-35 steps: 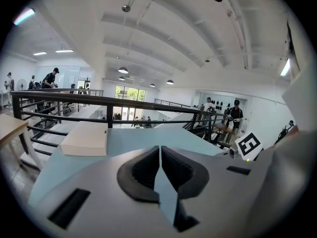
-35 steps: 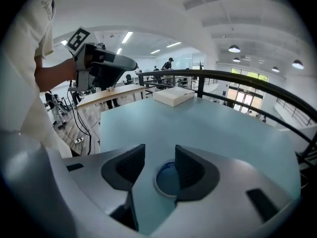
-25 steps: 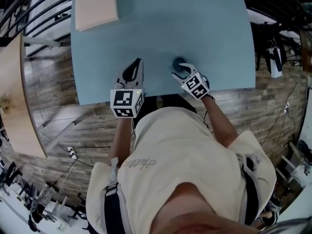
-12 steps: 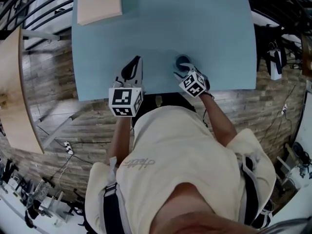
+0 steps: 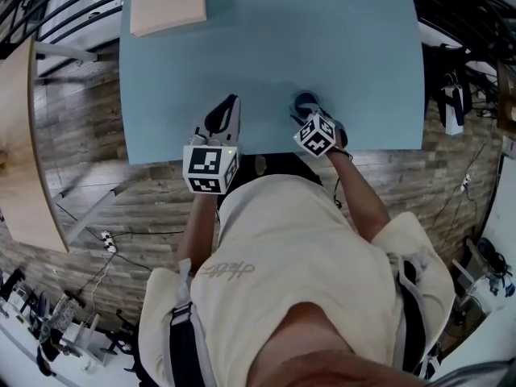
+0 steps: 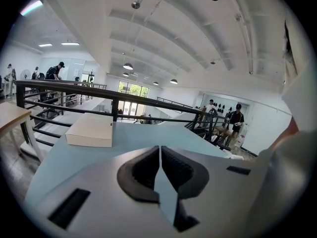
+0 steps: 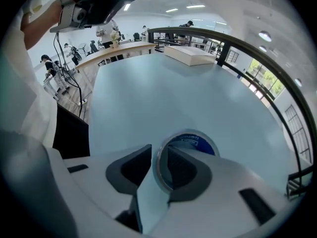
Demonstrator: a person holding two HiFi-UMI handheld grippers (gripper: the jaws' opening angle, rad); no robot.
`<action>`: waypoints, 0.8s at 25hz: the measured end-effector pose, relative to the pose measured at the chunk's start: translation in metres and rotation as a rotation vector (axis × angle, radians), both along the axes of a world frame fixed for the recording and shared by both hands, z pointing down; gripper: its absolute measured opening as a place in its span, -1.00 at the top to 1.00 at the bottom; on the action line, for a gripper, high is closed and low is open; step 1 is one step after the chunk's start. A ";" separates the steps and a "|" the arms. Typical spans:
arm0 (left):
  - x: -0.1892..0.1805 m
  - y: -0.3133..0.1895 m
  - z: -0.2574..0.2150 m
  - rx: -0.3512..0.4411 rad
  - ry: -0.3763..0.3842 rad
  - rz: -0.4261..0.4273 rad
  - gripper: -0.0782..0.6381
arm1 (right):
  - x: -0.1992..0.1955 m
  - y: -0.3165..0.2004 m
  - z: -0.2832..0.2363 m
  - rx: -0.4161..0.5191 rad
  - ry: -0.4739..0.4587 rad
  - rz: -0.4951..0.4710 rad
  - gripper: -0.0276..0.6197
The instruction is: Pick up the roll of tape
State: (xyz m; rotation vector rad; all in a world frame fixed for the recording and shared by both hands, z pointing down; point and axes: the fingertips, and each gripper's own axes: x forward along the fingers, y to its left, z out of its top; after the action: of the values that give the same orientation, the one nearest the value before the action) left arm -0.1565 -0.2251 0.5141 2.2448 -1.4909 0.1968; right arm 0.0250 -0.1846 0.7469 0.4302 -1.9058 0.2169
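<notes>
Pale blue worktop (image 5: 339, 39) lies open beyond, yet the blue-cored roll of tape (image 7: 195, 140) sits near its front edge, where a slip could send it off. The right gripper (image 7: 159, 150) has just been closing its fingers (image 7: 181, 170), which now pinch only the roll's wall, one inside the core, so a tilted lift may twist it loose. The left gripper (image 6: 160, 150), fingers together and empty, stands clear alongside.

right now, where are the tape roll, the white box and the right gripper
tape roll (image 7: 197, 143), right gripper view, blue inner wall of the ring
white box (image 6: 89, 129), left gripper view, top face
right gripper (image 7: 159, 155), right gripper view, midway between its fingertips
</notes>
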 end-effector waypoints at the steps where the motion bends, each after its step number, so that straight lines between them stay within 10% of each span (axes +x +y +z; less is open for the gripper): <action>1: -0.001 -0.001 0.000 0.001 0.003 0.001 0.70 | 0.000 0.001 0.002 -0.008 0.007 0.000 0.57; 20: 0.000 -0.007 0.000 0.002 0.018 0.031 0.70 | 0.001 0.007 0.007 -0.038 0.055 -0.022 0.73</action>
State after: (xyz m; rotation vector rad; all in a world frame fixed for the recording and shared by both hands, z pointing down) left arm -0.1568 -0.2320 0.5140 2.2666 -1.4486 0.1840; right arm 0.0262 -0.1773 0.7538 0.3852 -1.8483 0.2242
